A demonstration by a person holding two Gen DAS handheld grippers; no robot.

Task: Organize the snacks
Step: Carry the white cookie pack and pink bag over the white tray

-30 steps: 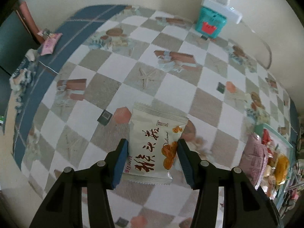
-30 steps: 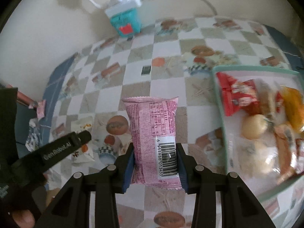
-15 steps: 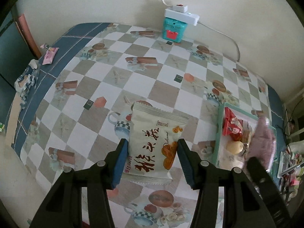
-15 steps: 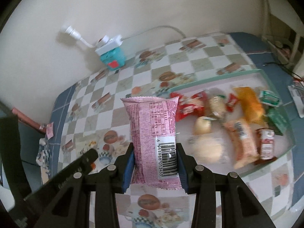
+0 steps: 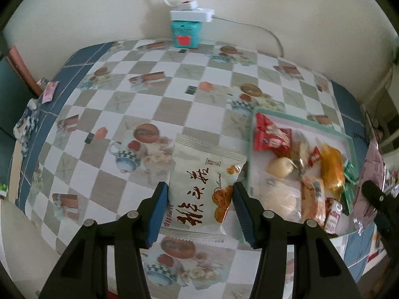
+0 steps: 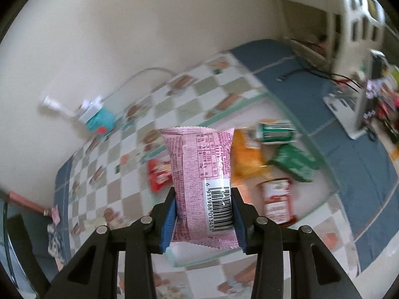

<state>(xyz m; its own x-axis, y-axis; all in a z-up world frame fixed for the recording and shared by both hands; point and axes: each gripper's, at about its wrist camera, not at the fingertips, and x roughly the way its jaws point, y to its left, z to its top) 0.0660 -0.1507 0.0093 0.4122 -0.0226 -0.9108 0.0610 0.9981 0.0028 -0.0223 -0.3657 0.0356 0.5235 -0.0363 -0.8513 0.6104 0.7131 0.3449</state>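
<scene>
My left gripper is shut on a white snack packet with dark characters, held above the checkered table just left of the tray. My right gripper is shut on a pink snack packet with a barcode, held over the near edge of the tray. The green-rimmed tray holds several snacks: a red packet, an orange one and green ones. The pink packet and the right gripper also show at the right edge of the left wrist view.
A teal box with a white power strip on it stands against the back wall. A small pink wrapper lies at the table's left edge. White shelving and cables stand beyond the table's right end.
Both grippers have moved right toward the tray with their packets. The right gripper now hangs over the tray, and the tray fills more of both views.
</scene>
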